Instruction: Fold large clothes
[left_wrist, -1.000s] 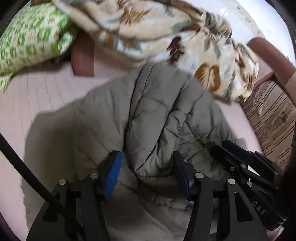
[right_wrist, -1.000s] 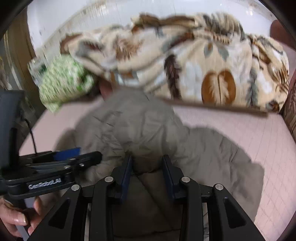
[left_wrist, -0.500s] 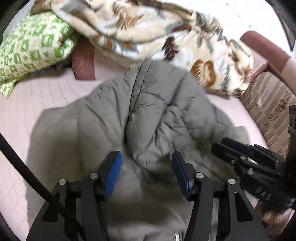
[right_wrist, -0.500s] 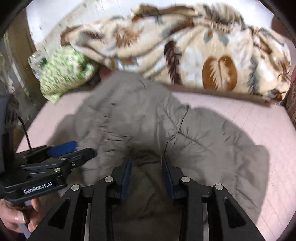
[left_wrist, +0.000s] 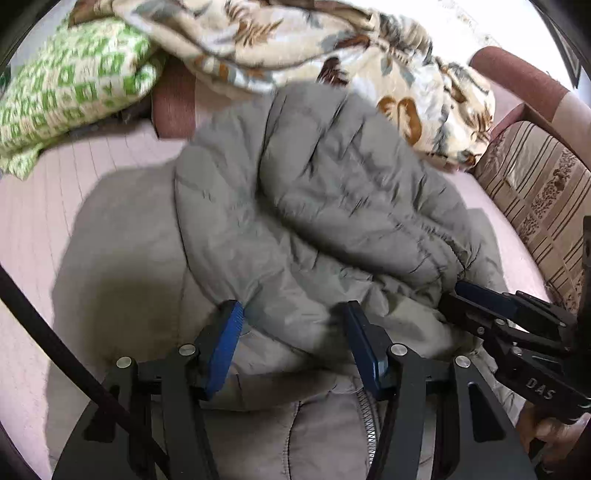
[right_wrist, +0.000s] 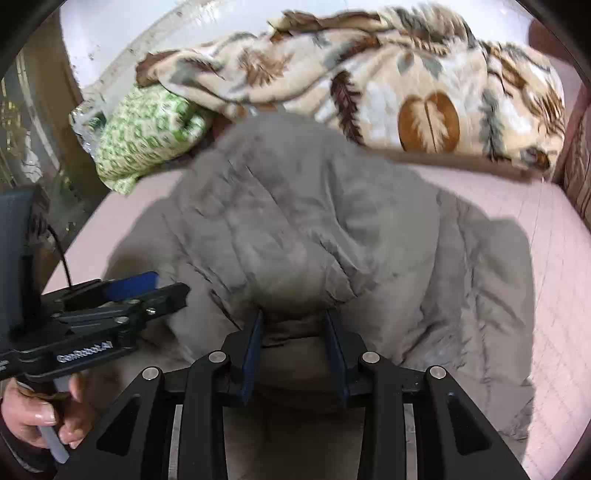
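1. Big grey quilted jacket (left_wrist: 332, 206) lay bunched on the pink bed (left_wrist: 33, 229), w/ its top end up near the leaf-print blanket (right_wrist: 424, 92).
2. Left gripper (left_wrist: 291, 332) had its jaws roughly half open, w/ a puffy fold of the jacket's near edge pinched btwn the blue pads.
3. Right gripper (right_wrist: 293, 332) sat just beside it, jaws narrower, clamped on a thick fold of the same edge.
4. Green patterned pillow (left_wrist: 66, 85) was off to the left by the blanket; striped sofa arm (left_wrist: 535, 177) on the right.
5. A hand (right_wrist: 33, 417) held the left tool's handle.
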